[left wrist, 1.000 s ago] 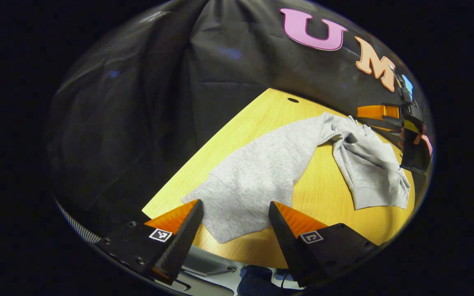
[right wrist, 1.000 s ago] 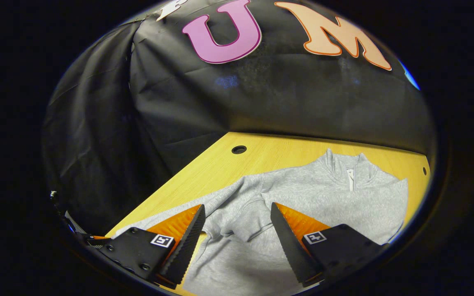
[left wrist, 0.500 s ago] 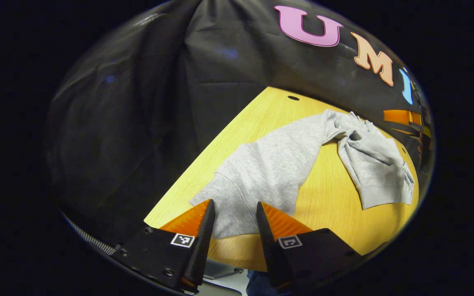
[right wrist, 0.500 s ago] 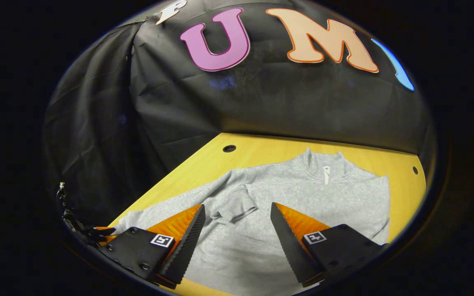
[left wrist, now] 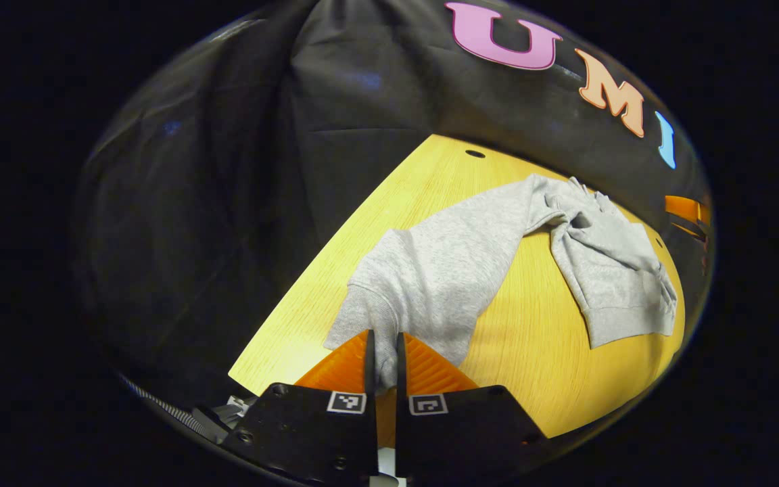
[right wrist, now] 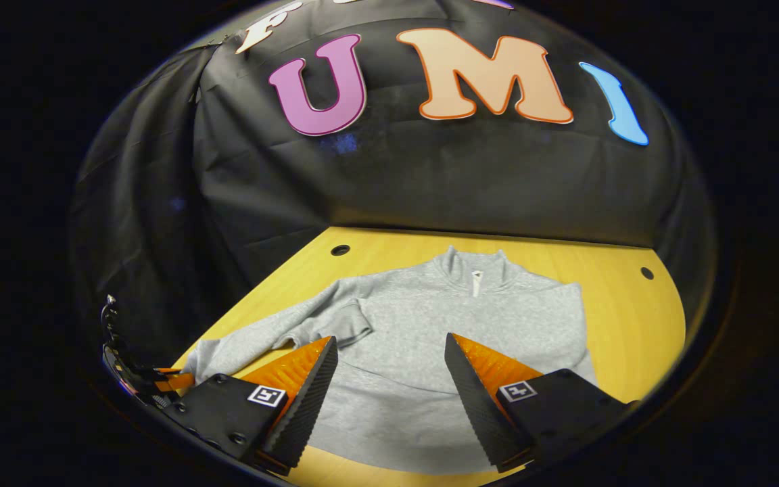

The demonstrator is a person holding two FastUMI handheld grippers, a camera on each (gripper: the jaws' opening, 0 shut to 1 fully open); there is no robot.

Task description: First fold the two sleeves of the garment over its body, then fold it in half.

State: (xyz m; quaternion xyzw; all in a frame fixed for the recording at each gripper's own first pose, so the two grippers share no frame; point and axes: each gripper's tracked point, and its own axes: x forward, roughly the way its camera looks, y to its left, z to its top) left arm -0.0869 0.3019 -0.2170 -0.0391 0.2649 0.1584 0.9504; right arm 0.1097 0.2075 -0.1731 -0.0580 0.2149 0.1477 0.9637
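1. Left gripper (left wrist: 381, 352): fingers clamped on the cuff of the grey fleece sweatshirt's sleeve (left wrist: 430, 277).
2. Right gripper (right wrist: 389, 379): fingers spread wide above the sweatshirt (right wrist: 457, 325), grasping nothing.
3. Sweatshirt lies on the yellow wooden table (right wrist: 626, 318).

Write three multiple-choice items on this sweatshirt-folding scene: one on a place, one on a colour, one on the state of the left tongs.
1. Where does the sweatshirt lie?
A. on the wooden table
B. on the floor
C. on a hanger

2. What colour is the sweatshirt?
A. blue
B. grey
C. red

3. What are the left tongs doing?
A. hanging wide open
B. gripping a table edge
C. pinching the cuff end of the sleeve

Answers:
1 A, the garment is spread on the yellow wood top.
2 B, the fabric is heather grey in both views.
3 C, the fingers are closed with cloth between them.
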